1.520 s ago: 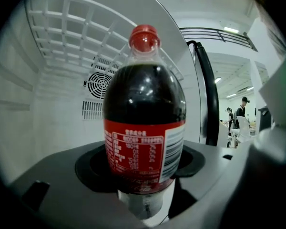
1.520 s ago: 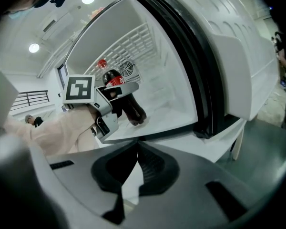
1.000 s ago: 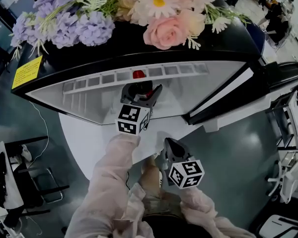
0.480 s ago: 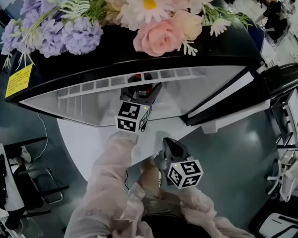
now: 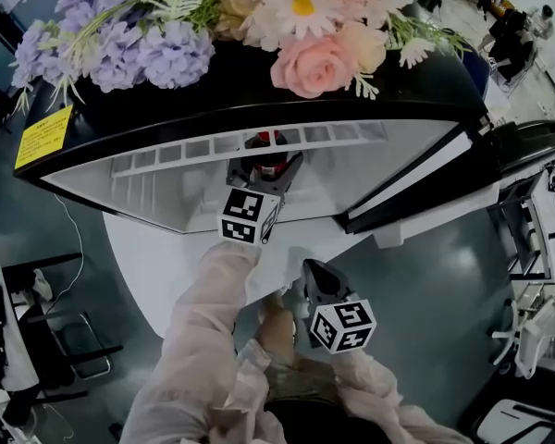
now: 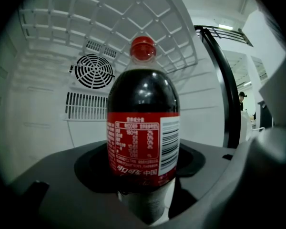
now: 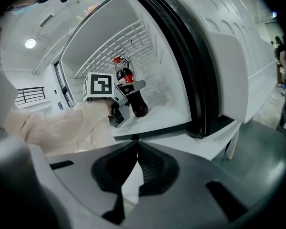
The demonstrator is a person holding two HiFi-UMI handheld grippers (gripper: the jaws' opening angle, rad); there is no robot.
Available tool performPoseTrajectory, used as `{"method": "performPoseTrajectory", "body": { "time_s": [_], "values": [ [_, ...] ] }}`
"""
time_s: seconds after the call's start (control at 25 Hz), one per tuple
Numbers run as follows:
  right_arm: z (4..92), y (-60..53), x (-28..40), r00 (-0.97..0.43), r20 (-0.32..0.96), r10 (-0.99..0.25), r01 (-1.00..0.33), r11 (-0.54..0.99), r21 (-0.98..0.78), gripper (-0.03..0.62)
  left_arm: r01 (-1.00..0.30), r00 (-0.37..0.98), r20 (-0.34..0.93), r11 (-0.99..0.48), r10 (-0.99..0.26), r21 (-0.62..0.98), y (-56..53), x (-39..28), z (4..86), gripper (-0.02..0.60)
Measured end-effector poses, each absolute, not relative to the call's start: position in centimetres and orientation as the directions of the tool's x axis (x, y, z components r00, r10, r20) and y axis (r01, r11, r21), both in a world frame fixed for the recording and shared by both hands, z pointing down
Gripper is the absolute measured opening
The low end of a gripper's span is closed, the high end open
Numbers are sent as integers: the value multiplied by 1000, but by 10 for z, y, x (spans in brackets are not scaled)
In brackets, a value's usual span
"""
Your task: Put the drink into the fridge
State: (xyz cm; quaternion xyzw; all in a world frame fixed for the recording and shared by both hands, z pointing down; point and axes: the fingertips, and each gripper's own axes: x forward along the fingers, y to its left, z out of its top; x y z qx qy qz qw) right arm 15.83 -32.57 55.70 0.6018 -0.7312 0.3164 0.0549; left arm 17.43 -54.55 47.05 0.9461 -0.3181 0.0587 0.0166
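Observation:
A dark cola bottle point(image 6: 143, 123) with a red cap and red label stands upright between the jaws of my left gripper point(image 6: 144, 165), which is shut on its lower body. In the head view the bottle point(image 5: 265, 150) and left gripper point(image 5: 264, 169) sit just inside the open fridge point(image 5: 166, 188), under its wire shelf point(image 6: 109, 13). The right gripper view shows the bottle point(image 7: 126, 78) held a little above the white fridge floor point(image 7: 157, 113). My right gripper point(image 5: 313, 268) hangs lower, outside the fridge, shut and empty point(image 7: 136, 142).
Artificial flowers point(image 5: 259, 26) lie on the fridge's black top. The fridge door point(image 5: 416, 178) stands open to the right. A round fan grille point(image 6: 93, 71) is on the back wall. Chairs and racks point(image 5: 536, 276) stand on the grey floor around.
The head view sways slightly. The left gripper keeps the bottle at about the same spot inside the fridge; the right gripper has hardly moved.

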Motion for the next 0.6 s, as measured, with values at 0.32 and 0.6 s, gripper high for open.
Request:
{"method": "performPoseTrajectory", "body": {
  "time_s": [0.32,0.6],
  "values": [
    [557,-325,151,-284,462,-841,-915,94,-392,12,-603,789,136,-798,-599,-14,-546,175,471,318],
    [561,-321,148,-297,468,-832,-910,99,-402,12,-615,773,148,-786,-617,-64,-545,175,473,327]
  ]
}}
